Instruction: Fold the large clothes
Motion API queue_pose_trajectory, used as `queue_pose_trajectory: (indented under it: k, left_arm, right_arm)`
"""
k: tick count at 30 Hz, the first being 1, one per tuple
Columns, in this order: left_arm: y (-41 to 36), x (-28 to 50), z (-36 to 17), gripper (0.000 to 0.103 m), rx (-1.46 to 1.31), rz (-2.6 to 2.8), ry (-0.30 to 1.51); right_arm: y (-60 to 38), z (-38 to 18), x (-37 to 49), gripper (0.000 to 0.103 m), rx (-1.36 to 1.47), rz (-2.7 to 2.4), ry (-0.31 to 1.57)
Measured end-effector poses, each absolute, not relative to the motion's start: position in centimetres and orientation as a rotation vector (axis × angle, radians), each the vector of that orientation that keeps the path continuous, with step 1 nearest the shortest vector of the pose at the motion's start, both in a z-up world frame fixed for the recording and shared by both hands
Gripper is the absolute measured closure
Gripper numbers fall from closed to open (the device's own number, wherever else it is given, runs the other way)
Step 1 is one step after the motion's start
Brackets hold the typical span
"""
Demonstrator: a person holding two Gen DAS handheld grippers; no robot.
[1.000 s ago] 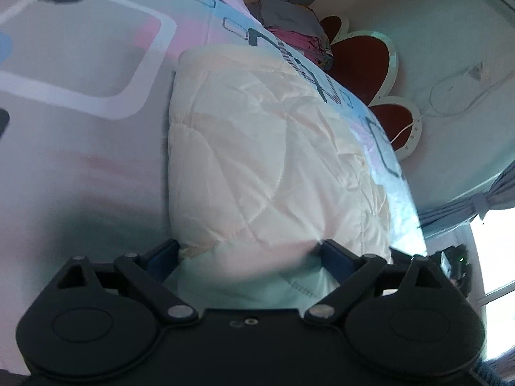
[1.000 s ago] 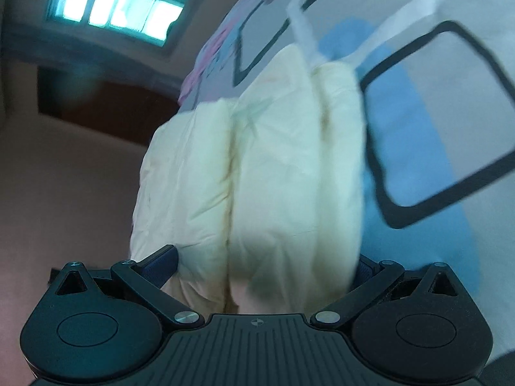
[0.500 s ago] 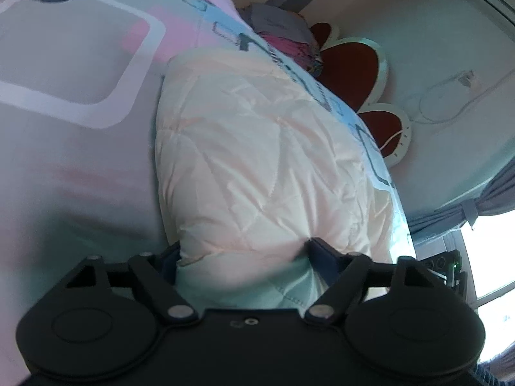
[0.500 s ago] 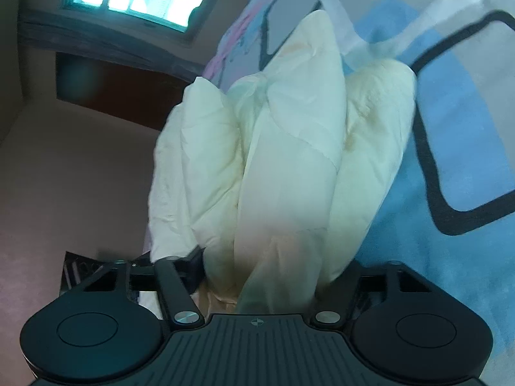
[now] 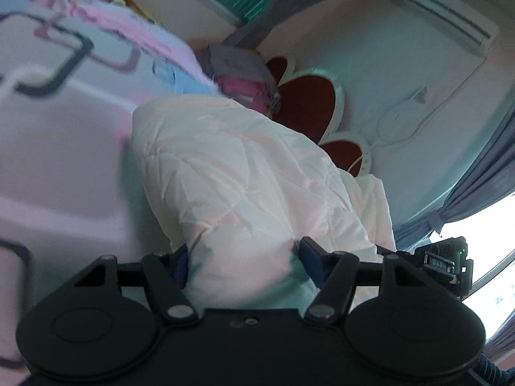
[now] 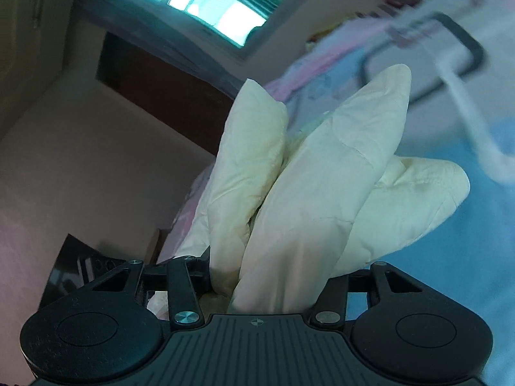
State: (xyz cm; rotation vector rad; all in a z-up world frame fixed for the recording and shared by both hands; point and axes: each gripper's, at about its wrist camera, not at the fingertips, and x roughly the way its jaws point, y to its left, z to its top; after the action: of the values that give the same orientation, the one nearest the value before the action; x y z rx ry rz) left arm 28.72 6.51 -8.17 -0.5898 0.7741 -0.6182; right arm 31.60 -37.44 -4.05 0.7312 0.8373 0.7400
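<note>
1. One cream quilted garment (image 5: 244, 173) is in play, padded and puffy; it lies bunched on the bed sheet (image 5: 61, 148), the landmark for what follows, and no second garment of its kind shows
2. Two grippers are in view, one per camera; the left gripper (image 5: 243, 254) has its blue-padded fingers (image 5: 310, 255) pressed into either side of a thick fold of the garment, pinching it
3. The right gripper (image 6: 268, 276) is likewise clamped on the cream quilted garment (image 6: 309, 199), its dark fingers (image 6: 202, 270) squeezing a gathered bundle
4. In the right wrist view the bundle fans out into three puffy lobes, lifted clear above the bed sheet (image 6: 450, 257) and tilted toward its far end
5. In the left wrist view the garment's left edge ends in a rounded, folded border with bare patterned sheet beside it; that side of the sheet is open
6. At the far end of the sheet sits one pile of pink and grey clothes (image 5: 244, 74), just beyond the garment's top edge
7. Past the sheet's far edge stands one headboard (image 5: 309, 103) with two red, white-rimmed lobes showing against the wall
8. One curtain (image 5: 476, 177) hangs beyond the sheet's right side, and one window (image 6: 206, 9) glows above its far end
</note>
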Motion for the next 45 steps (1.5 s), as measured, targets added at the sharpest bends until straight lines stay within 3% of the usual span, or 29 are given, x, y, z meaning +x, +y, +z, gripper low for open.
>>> queue_pose_trajectory:
  k: [8, 15, 20, 24, 27, 33, 35, 40, 45]
  left_arm:
    - [18.9, 28.8, -6.8, 0.037, -0.611, -0.541, 0.686]
    - [27.1, 27.8, -10.8, 0.037, -0.582, -0.379, 0.787]
    - [28.0, 26.6, -13.7, 0.033, -0.607, -0.364, 0.803]
    - [27.7, 26.5, -13.3, 0.018, -0.541, -0.348, 0.805]
    - [29.8, 25.9, -12.8, 0.018, -0.540, -0.354, 0.801]
    - [34.4, 25.3, -11.1, 0.034, -0.645, -0.268, 0.713]
    - [33.6, 26.8, -9.4, 0.044, -0.640, -0.288, 0.661]
    - [26.2, 32.6, -4.7, 0.050, -0.306, -0.283, 0.638]
    - [19.5, 36.5, -5.1, 0.051, -0.054, -0.336, 0.703]
  right_arm:
    - [-23.0, -3.6, 35.2, 0.056, 0.660, 0.830, 0.848]
    - [-12.0, -11.7, 35.8, 0.056, 0.636, 0.799, 1.034]
    - [-12.4, -18.0, 34.0, 0.052, 0.872, 0.709, 1.085]
    - [-13.0, -17.9, 33.0, 0.049, 0.849, 0.683, 1.082]
    - [-14.1, -16.3, 32.2, 0.043, 0.788, 0.617, 1.063]
    - [-16.5, -9.8, 31.5, 0.044, 0.627, 0.452, 0.897]
    - [-14.4, -7.3, 32.7, 0.072, 0.560, 0.456, 0.830]
    - [-5.0, -4.3, 37.1, 0.074, 0.336, 0.496, 0.769]
    - [1.6, -7.9, 38.7, 0.074, 0.121, 0.449, 0.837]
